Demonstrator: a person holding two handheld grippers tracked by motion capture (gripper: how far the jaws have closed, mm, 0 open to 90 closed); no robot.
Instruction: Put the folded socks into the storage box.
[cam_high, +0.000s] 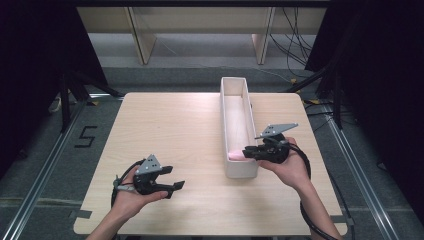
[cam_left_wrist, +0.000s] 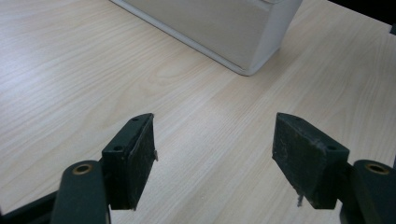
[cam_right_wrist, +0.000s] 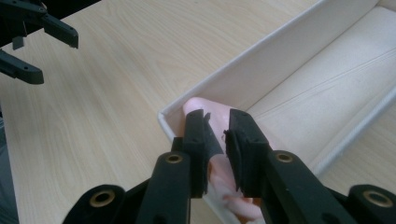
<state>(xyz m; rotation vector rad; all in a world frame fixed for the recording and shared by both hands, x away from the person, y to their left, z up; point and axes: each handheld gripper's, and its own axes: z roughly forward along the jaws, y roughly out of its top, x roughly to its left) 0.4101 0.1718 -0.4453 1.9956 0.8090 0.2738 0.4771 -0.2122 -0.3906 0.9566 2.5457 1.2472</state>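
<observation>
Apparently we are at the letting-go step – our right gripper (cam_right_wrist: 217, 135) has its jaws slightly apart, released over the pink thing (cam_right_wrist: 198, 106) lying in the near end of the white tray (cam_high: 235, 87). Next, lift straight out. Our left gripper (cam_high: 174, 189) waits, spread wide.

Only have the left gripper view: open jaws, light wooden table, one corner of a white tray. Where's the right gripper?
Observer: The right gripper reaches over the near end of the long white rectangular tray, coming in from its right side.
Operator: Anything in that tray?
Observer: One soft-looking pink object, lying in the near-end corner; the rest of the tray floor is bare.
Operator: Is it gripped?
Observer: It doesn't look so. In the right gripper view the jaws stand slightly apart just above the pink object, and the pads aren't pressing on it.
</observation>
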